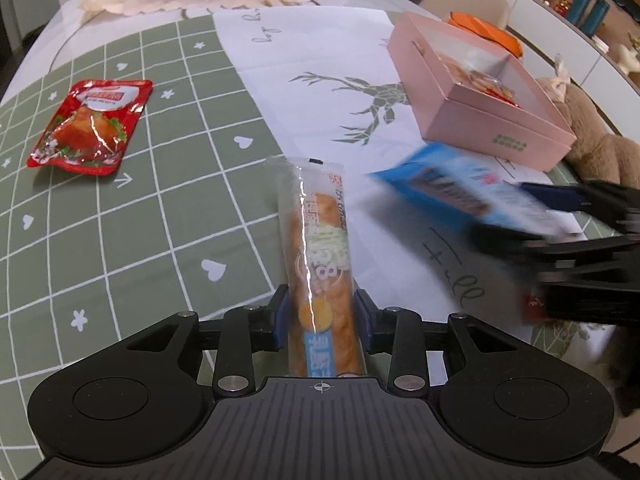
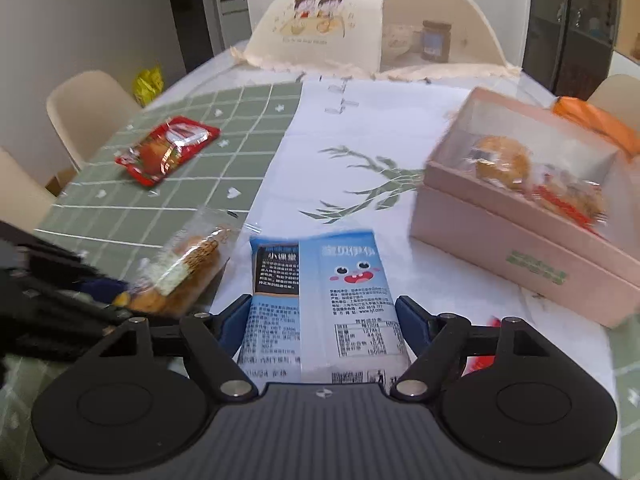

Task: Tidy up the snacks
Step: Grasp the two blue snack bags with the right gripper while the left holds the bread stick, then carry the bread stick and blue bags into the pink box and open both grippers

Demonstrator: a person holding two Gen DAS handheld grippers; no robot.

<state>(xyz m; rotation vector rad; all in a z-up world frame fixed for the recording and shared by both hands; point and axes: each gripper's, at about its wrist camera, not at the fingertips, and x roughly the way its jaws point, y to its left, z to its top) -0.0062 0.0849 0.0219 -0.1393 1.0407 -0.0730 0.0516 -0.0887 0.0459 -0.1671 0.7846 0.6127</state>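
Two hand-held grippers each carry a snack: the left hand-held gripper (image 1: 320,322) is clamped on a bread roll (image 1: 320,248), and the right hand-held gripper (image 2: 324,316) has a blue pack (image 2: 320,300) between its pads, which appear to touch its sides. To do this well, I judge each should travel level to the pink box (image 1: 496,124), ahead and right of the left one, and let go only above its opening. Counted: one roll, one blue pack, one red pouch (image 1: 90,126) far left on the counter (image 1: 192,200), one box.
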